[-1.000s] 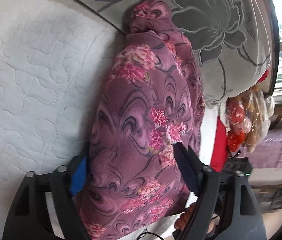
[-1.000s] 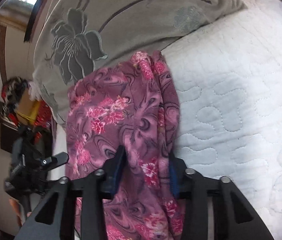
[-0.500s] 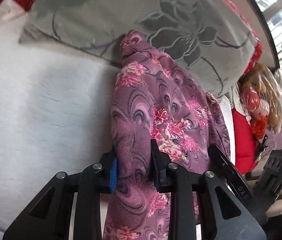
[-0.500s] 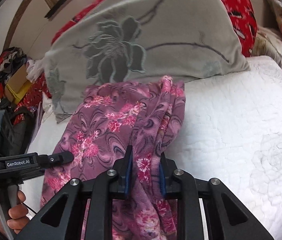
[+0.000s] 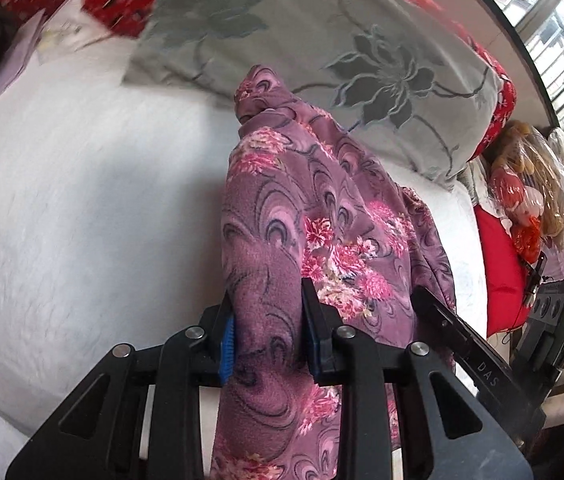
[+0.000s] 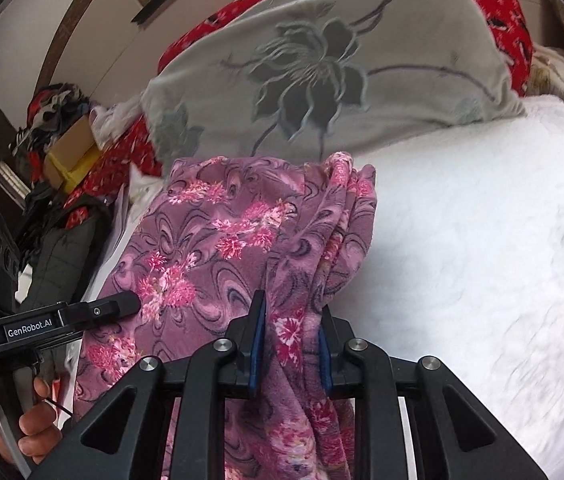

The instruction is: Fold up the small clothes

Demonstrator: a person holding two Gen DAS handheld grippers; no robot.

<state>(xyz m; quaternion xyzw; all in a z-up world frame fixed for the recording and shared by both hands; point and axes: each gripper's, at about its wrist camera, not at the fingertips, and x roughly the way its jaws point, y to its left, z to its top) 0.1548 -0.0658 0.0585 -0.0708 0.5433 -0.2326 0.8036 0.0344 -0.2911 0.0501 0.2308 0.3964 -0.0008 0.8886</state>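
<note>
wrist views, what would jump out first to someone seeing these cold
The purple floral garment dominates both views, stretched across the white quilted bed cover with its far end bunched against the grey pillow with the dark flower print. Its near edge is pinched by the left gripper and by the right gripper, side by side. Behind the pillow, bright red patterned fabric catches the eye.
</note>
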